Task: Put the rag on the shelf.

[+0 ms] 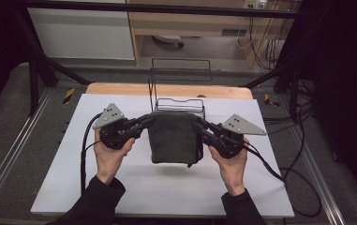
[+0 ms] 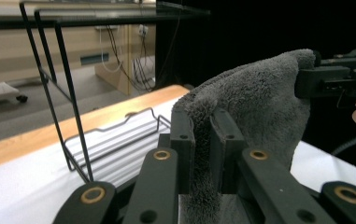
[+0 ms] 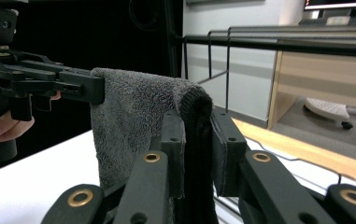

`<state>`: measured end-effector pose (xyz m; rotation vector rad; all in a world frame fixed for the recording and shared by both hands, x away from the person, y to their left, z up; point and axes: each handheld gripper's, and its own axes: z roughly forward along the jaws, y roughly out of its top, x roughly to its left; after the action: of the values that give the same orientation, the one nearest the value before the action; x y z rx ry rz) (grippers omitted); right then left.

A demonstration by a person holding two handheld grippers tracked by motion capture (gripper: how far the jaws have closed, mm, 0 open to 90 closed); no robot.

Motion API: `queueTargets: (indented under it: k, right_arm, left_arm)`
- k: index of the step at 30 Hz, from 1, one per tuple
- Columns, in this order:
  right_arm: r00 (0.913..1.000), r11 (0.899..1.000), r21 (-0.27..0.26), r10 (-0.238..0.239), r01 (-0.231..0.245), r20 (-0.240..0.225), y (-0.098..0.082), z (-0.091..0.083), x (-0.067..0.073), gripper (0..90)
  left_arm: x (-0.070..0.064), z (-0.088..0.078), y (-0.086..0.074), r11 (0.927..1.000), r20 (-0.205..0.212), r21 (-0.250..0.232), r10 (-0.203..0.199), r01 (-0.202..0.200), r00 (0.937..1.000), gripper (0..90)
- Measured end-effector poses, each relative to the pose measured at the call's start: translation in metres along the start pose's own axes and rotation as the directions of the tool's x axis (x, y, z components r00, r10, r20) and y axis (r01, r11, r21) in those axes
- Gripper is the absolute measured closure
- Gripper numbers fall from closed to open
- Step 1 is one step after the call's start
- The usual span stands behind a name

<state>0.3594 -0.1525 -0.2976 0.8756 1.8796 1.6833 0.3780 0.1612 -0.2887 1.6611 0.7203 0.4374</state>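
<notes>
While both grippers clamp its top corners, left gripper (image 1: 144, 123) at nine o'clock, right gripper (image 1: 200, 125) at three, the folded dark grey terry towel (image 1: 174, 137) hangs lifted above the white table (image 1: 167, 192); placing it in the black wire rack (image 1: 181, 104) at twelve o'clock likely remains

1. The lower part of the wire rack (image 1: 180, 104) is hidden behind the raised grey towel (image 1: 174, 138).
2. The towel's bottom edge is cut off in both claw views.
3. The surface's (image 1: 167, 192) near edge is covered by sleeves.
</notes>
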Motion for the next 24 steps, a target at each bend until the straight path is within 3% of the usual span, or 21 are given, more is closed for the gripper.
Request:
queueTargets:
  k: [12,24]
  right_arm:
    - [0.998,0.997,-0.06,-0.039,0.042,0.051,0.024,0.0,-0.001,78.0]
    - [0.9958,0.99,-0.131,-0.04,0.051,0.082,0.048,0.002,-0.005,78.0]
  left_arm:
    - [0.0,0.009,0.023,0.9972,-0.022,-0.075,-0.003,0.002,0.9997,81.0]
    - [0.001,0.012,0.047,0.9897,-0.035,-0.143,0.003,-0.008,0.9994,81.0]
